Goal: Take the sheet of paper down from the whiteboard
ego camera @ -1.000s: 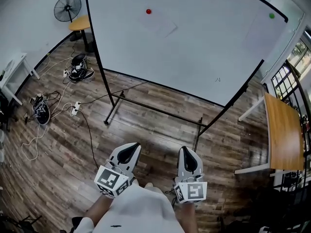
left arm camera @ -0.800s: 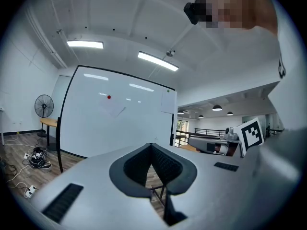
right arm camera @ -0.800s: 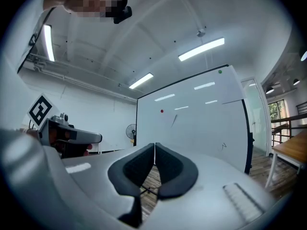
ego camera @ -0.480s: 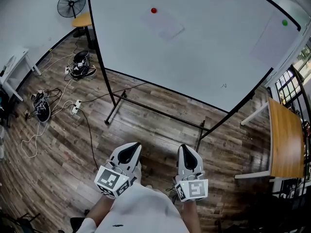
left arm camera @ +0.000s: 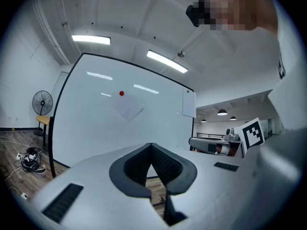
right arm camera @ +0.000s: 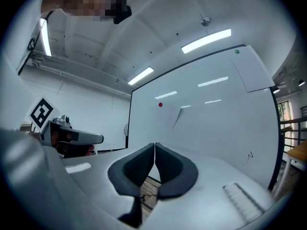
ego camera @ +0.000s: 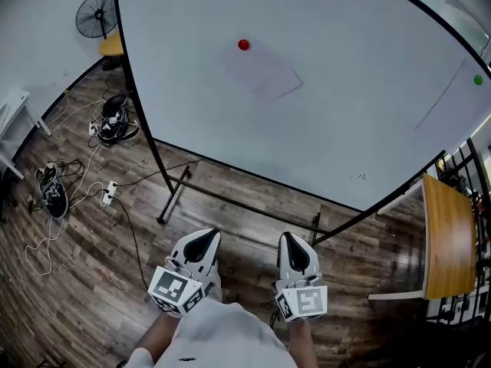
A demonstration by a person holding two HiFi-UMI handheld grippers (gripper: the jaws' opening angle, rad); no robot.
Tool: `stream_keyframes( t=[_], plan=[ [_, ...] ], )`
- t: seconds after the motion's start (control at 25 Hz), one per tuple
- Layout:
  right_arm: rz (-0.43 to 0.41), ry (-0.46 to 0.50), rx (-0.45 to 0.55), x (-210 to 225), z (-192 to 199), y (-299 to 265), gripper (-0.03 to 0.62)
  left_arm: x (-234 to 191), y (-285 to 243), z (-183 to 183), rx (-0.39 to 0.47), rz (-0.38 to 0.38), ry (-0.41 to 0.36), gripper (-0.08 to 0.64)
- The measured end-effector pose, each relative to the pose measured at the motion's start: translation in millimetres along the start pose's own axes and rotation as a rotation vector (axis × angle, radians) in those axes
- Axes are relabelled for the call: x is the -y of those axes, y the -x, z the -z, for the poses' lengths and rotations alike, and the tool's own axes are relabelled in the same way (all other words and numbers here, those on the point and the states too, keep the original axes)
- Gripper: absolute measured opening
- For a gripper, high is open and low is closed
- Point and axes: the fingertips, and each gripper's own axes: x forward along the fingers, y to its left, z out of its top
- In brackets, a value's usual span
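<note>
Wooden floor (ego camera: 230, 228) and a standing whiteboard (ego camera: 345, 113) are filling the head view. The sheet of paper (ego camera: 261, 69) is hanging under a red magnet (ego camera: 243, 44), well ahead of both grippers and above them. Its long axis is running slantwise, from the magnet down and to the right. The left gripper (ego camera: 204, 236) and the right gripper (ego camera: 292, 238) are pointing at the board with fingers together and empty, and the sheet is lying between their lines, so neither looks clearly nearer. A second sheet (ego camera: 453, 106) is sitting far off to the right fingers' side.

From the left gripper view, the left gripper (left arm camera: 151, 145) is showing its pads pressed together, with the sheet of paper (left arm camera: 128, 108) above and slightly left of them.

From the right gripper view, the right gripper (right arm camera: 154, 145) is likewise closed on nothing, the sheet of paper (right arm camera: 169, 114) above and slightly right.

Compared with a second ago, the board is looking larger and nearer; both grippers are keeping their pose.
</note>
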Motion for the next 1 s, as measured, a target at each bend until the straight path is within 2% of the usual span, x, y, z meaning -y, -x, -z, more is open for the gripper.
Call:
stream_keyframes(
  t=[0.2,0.4,0.64,1.0],
  plan=[
    [0.049,0.002,0.019,21.6,-16.3,-85.9,0.002,-69.9,-60.7,-32.9,0.009,0.035,-0.006,0.006],
    [0.094,0.015,0.035,40.1,-24.8,-146.8,0.002,-111.3,-113.6,-44.2,0.001,0.088,0.008,0.006],
    [0.120,0.035,0.038,48.0,-29.8,-179.0,0.002,-130.4,-140.4,-57.5,0.009,0.132,0.012,0.006],
    [0.046,0.030,0.061,74.1,-41.3,-210.1,0.002,-130.0,-174.9,-73.9,0.028,0.085,-0.014,0.006]
  ],
)
